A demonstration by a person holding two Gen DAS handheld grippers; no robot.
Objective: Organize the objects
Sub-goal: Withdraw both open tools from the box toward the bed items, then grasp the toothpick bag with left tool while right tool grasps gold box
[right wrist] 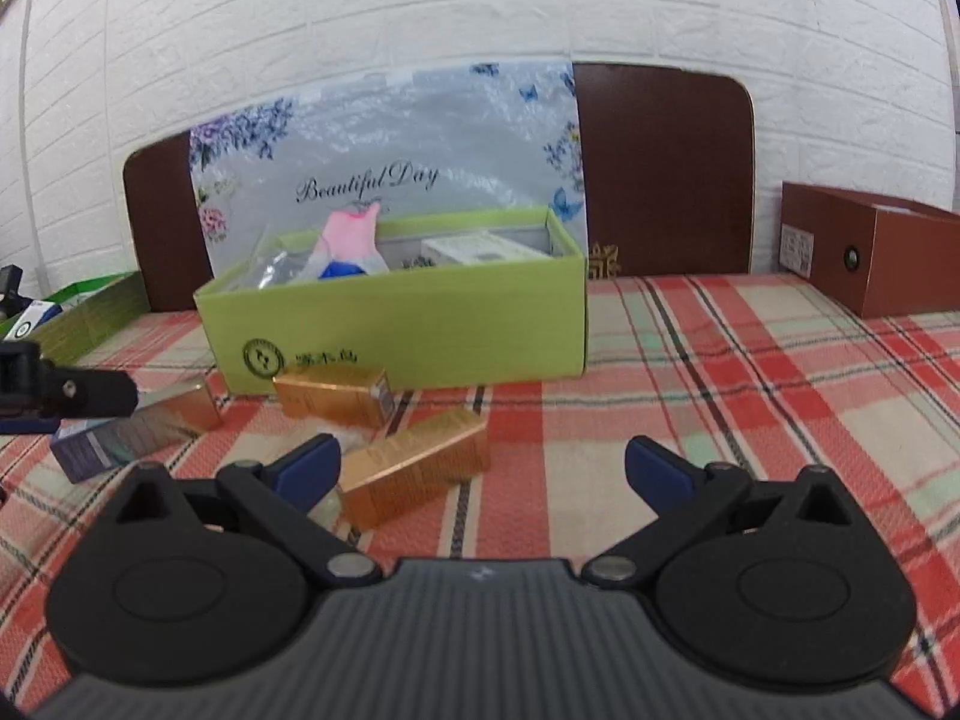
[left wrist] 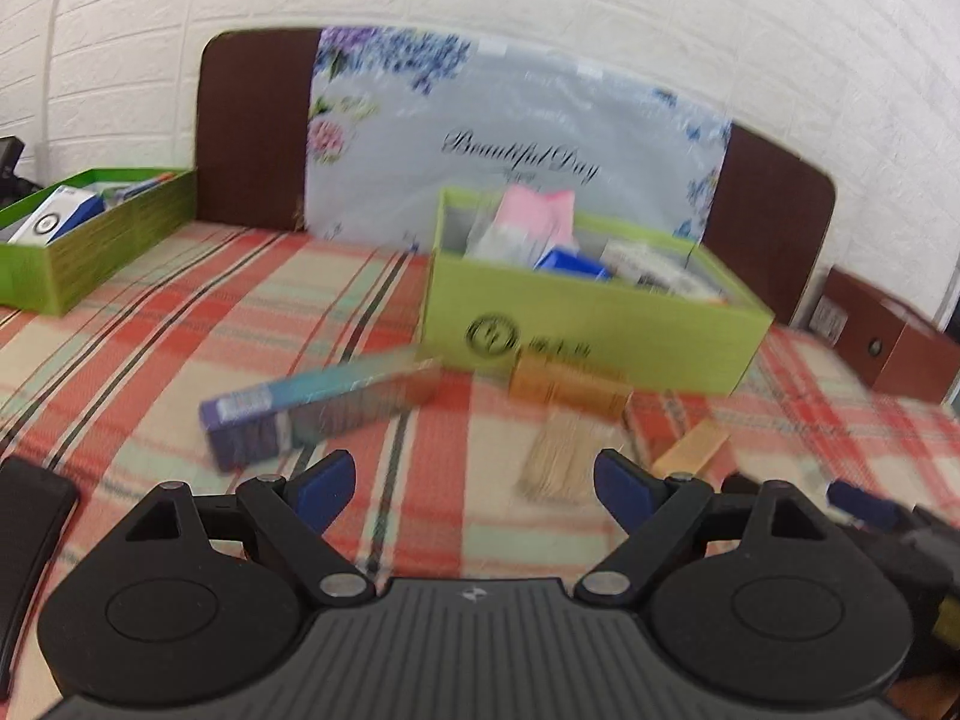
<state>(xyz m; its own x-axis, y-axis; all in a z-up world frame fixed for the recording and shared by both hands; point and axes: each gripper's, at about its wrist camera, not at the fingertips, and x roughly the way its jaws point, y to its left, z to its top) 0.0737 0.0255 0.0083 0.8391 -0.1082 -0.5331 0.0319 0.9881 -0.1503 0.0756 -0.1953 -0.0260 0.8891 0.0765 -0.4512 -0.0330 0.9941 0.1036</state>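
My left gripper (left wrist: 474, 489) is open and empty above the plaid cloth. Ahead of it lie a long purple-teal box (left wrist: 318, 405), a gold box (left wrist: 567, 387) and a pale sachet (left wrist: 555, 459); the view is blurred. My right gripper (right wrist: 480, 474) is open and empty. A gold box (right wrist: 414, 465) lies just ahead of its left finger, a second gold box (right wrist: 333, 396) behind it. The purple-teal box (right wrist: 114, 438) lies at the left. A green box (right wrist: 396, 318) (left wrist: 594, 324) holds a pink packet, a blue item and white boxes.
A second green box (left wrist: 78, 240) with small cartons stands at the far left. A brown box (right wrist: 870, 252) stands at the right by the wall. A brown headboard with a flowered "Beautiful Day" sheet (right wrist: 384, 180) stands behind. The left gripper's body (right wrist: 66, 393) shows in the right wrist view.
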